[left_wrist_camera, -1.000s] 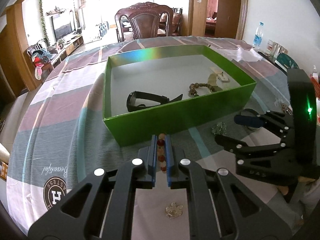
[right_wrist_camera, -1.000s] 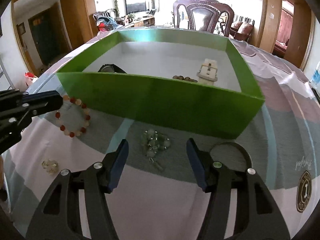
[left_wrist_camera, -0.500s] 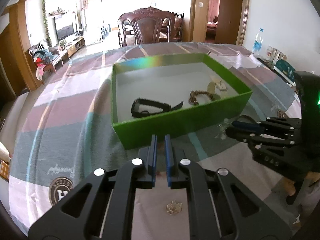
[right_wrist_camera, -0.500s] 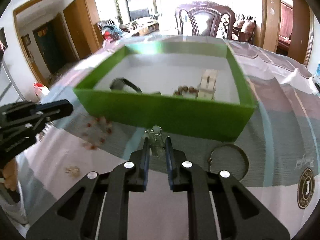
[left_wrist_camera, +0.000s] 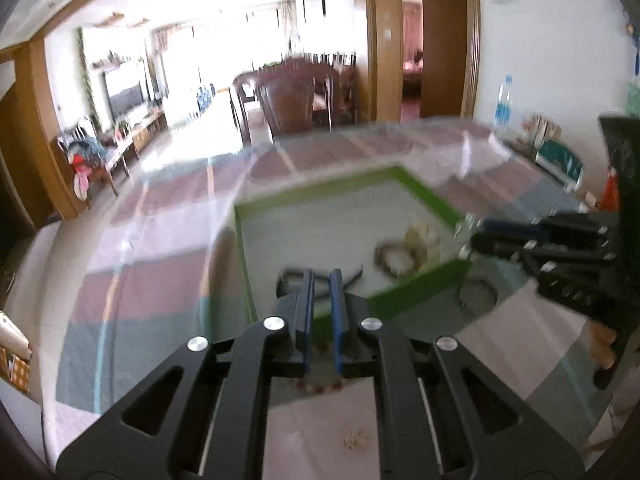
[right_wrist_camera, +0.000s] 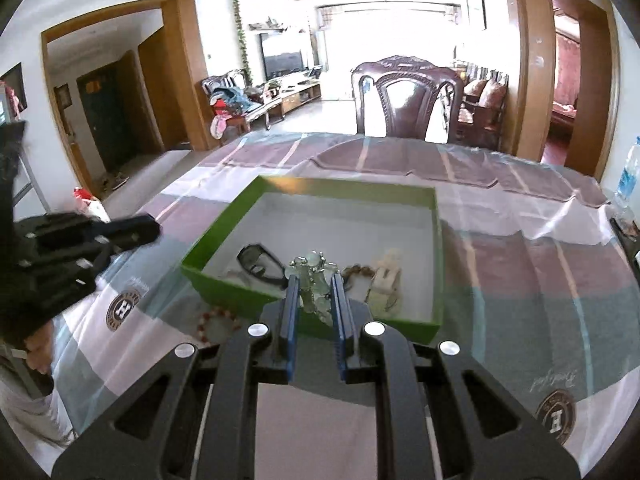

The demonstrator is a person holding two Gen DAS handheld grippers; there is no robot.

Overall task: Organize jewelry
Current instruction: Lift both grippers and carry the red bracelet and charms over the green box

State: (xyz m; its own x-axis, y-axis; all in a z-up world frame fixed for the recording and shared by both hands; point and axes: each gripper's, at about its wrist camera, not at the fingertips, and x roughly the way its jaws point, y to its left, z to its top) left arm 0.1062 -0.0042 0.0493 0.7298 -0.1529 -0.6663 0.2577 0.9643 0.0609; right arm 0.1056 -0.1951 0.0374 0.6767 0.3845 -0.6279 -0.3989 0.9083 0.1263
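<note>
Left wrist view, blurred: left tongs (left_wrist_camera: 321, 280) nearly together, nothing seen clamped between them; red beads (left_wrist_camera: 320, 387) lie on table (left_wrist_camera: 160, 280) below tongs. Green box (left_wrist_camera: 416, 284) ahead, holding black band (left_wrist_camera: 352, 274) and brown bead loop (left_wrist_camera: 394, 258). Right tongs (left_wrist_camera: 478, 232) at box's right edge.

Right wrist view: right tongs (right_wrist_camera: 315, 280) clamped on pale green crystal piece (right_wrist_camera: 314, 280), above box's near wall (right_wrist_camera: 248, 296). Red beads (right_wrist_camera: 208, 320) on table left of box.

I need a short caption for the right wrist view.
Right gripper holds a clear bead bracelet before the green box.
</note>
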